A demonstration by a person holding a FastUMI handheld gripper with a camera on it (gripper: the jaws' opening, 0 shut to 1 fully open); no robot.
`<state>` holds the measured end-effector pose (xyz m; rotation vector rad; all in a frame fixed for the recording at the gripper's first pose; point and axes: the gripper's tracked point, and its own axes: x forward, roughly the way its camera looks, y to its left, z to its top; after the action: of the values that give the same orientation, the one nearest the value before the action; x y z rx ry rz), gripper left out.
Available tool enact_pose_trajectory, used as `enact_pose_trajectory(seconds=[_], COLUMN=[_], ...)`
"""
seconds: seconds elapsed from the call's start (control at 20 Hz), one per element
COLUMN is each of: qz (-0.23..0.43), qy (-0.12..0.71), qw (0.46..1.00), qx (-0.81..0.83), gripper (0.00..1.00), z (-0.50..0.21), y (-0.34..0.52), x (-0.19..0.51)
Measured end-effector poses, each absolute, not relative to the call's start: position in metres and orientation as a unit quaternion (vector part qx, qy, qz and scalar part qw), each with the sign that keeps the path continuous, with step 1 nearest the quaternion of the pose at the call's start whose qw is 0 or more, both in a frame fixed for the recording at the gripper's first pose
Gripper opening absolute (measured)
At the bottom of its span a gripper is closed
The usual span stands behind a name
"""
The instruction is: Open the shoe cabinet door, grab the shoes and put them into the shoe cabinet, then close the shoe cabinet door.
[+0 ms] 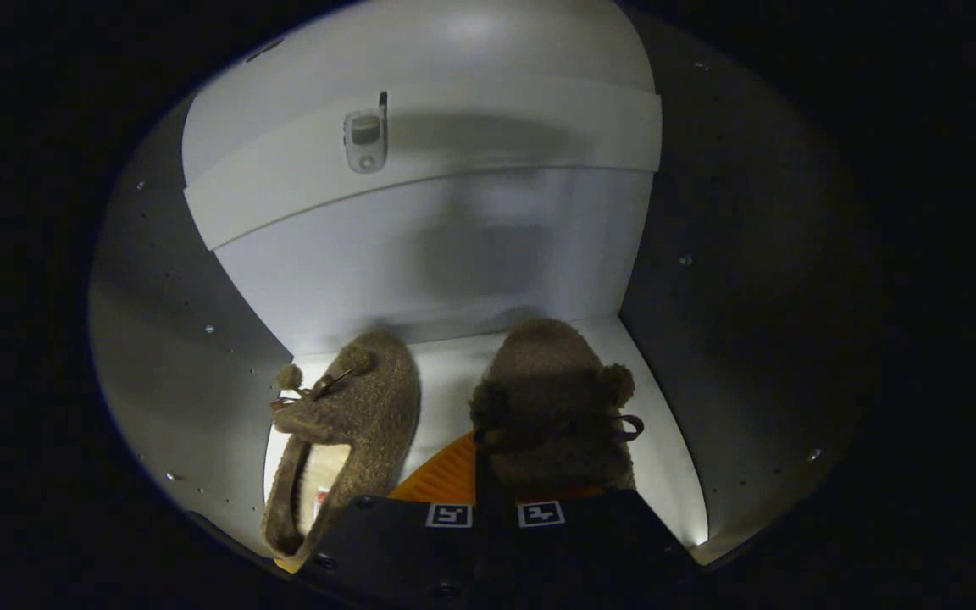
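Two fuzzy brown slippers of a curly fleece-like cloth sit on the white floor of the shoe cabinet (225, 356). The right slipper (551, 398) stands toe-away, rounded and plump, with a small pom-pom at its 2 o'clock side and a thin dark loop below that. Its heel end meets the jaws directly at their 12 o'clock. The gripper (495, 500) shows two square coded markers side by side, with only a narrow dark slot between them, so the jaws look pressed close on the heel rim of the right slipper, though the contact itself is hidden in shadow.

The left slipper (344, 432) lies at about 10 o'clock from the jaws, tilted, its pale lining open toward the camera and a pom-pom and small metal clip near its toe. An orange ribbed sole surface (446, 476) shows between the two slippers, just ahead of the jaws.

Beyond them rises the smooth white back panel (454, 254), crossed by a broad white rail (496, 135) carrying a small metal hinge fitting (366, 140). Grey side walls with rows of small holes close in at 9 and 3 o'clock.
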<state>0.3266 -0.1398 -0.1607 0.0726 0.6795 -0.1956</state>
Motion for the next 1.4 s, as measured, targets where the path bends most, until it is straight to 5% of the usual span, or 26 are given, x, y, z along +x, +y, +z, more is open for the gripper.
enact_pose_trajectory(seconds=[0.2, 0.4, 0.6, 0.8, 1.0, 1.4], qz=[-0.098, -0.088, -0.094, -0.094, -0.084, -0.068], qy=[0.333, 0.341, 0.303, 0.239, 0.174, 0.038], qw=[0.938, 0.936, 0.948, 0.966, 0.981, 0.997], qx=[0.021, 0.013, 0.008, 0.017, 0.027, 0.004], gripper=[0.05, 0.22, 0.84, 0.84, 1.0, 0.99], z=[-0.163, -0.165, -0.14, -0.088, -0.038, 0.021], y=[-0.137, -0.134, -0.127, -0.114, -0.097, -0.06], x=[0.329, 0.318, 0.285, 0.238, 0.173, 0.016])
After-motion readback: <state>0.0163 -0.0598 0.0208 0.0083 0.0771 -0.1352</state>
